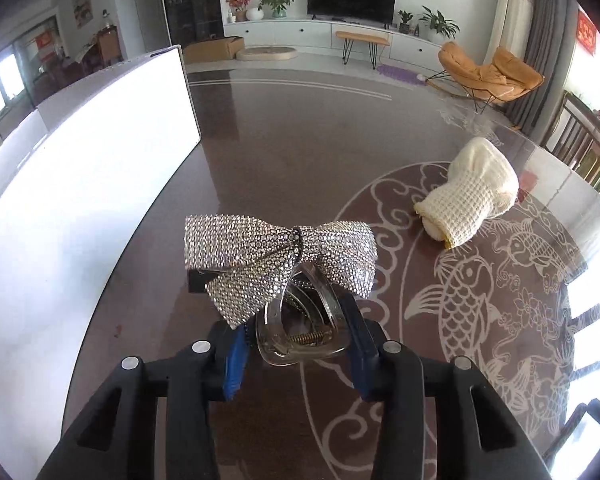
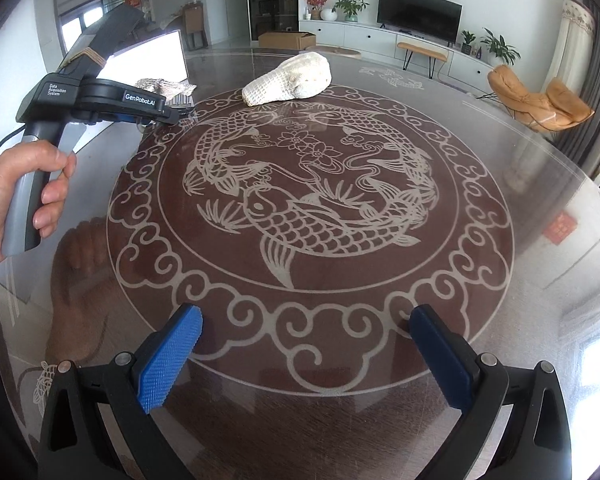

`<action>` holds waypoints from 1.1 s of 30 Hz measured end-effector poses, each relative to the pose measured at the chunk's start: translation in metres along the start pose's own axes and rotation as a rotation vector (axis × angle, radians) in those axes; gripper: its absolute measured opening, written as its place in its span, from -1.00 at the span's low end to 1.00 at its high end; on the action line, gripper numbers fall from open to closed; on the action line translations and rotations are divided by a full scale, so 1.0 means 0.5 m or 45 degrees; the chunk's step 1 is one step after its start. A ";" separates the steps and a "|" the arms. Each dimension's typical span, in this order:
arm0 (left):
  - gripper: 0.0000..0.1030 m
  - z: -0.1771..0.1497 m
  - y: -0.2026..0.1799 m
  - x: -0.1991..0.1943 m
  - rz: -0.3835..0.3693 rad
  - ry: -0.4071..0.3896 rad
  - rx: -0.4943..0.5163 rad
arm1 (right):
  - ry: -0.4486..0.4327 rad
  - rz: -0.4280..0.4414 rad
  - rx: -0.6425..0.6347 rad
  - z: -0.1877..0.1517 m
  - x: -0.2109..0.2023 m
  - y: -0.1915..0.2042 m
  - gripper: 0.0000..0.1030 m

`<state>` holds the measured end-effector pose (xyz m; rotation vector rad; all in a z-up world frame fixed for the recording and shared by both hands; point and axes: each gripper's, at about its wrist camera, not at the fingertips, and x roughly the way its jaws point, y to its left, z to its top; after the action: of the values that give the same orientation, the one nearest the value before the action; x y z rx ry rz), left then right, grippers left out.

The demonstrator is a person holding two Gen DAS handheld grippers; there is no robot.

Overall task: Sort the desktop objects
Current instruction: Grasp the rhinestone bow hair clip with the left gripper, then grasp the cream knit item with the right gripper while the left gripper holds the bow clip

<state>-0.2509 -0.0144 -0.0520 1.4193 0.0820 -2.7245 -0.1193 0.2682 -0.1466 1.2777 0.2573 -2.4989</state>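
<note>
A rhinestone bow hair clip (image 1: 280,256) with a clear plastic claw is pinched between the blue pads of my left gripper (image 1: 296,320), which is shut on the claw's handles just above the table. In the right wrist view, the same gripper (image 2: 168,114) is held by a hand (image 2: 16,200) at the left, with the bow (image 2: 168,88) glinting at its tip. A cream knitted glove (image 1: 472,196) lies on the table to the right of the clip, also visible as the glove (image 2: 292,78) at the far side. My right gripper (image 2: 304,332) hangs open over the near table edge, with nothing between its pads.
A white box (image 1: 80,184) stands along the left side of the round glass table (image 2: 300,420), close to the clip; this white box (image 2: 152,56) sits behind the left gripper. Fish patterns cover the tabletop. Chairs stand beyond the right edge.
</note>
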 end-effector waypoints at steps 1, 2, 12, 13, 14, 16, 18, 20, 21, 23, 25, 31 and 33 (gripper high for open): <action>-0.20 -0.012 0.004 -0.007 0.001 -0.011 0.008 | 0.000 0.000 0.000 0.000 0.000 0.000 1.00; -0.20 -0.027 0.007 -0.015 0.001 -0.019 0.017 | 0.000 0.000 0.000 0.000 0.000 0.000 1.00; -0.20 -0.211 0.021 -0.138 -0.029 -0.048 0.041 | 0.000 -0.001 0.000 0.000 0.000 0.000 1.00; -0.20 -0.220 0.019 -0.144 -0.020 -0.063 0.047 | 0.000 -0.001 0.000 0.000 0.000 0.000 1.00; -0.20 -0.224 0.019 -0.147 -0.016 -0.067 0.045 | 0.000 -0.001 0.000 0.000 0.000 0.000 1.00; -0.20 -0.227 0.029 -0.155 -0.020 -0.071 0.019 | 0.000 -0.001 0.000 0.000 0.000 0.000 1.00; -0.20 -0.227 0.036 -0.153 -0.027 -0.075 -0.009 | 0.000 -0.001 0.000 0.000 0.000 0.000 1.00; -0.20 -0.207 0.028 -0.145 -0.037 -0.078 -0.035 | 0.000 -0.001 0.000 0.001 0.000 0.000 1.00; -0.20 -0.206 0.029 -0.144 -0.040 -0.079 -0.041 | 0.000 -0.001 0.000 0.000 0.000 0.000 1.00; -0.20 -0.203 0.024 -0.140 -0.031 -0.079 -0.031 | 0.000 -0.001 0.000 0.001 0.000 0.000 1.00; -0.20 -0.198 0.014 -0.133 -0.017 -0.078 -0.018 | 0.000 -0.001 0.000 0.000 0.000 0.000 1.00; -0.20 -0.201 0.012 -0.133 -0.010 -0.078 -0.012 | 0.000 -0.001 0.000 0.001 0.000 0.000 1.00; -0.20 -0.203 0.013 -0.134 -0.008 -0.078 -0.009 | -0.001 -0.001 0.000 0.000 0.000 0.000 1.00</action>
<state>-0.1293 -0.0107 -0.0550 1.3345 0.0930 -2.7671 -0.1194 0.2682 -0.1466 1.2772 0.2576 -2.4997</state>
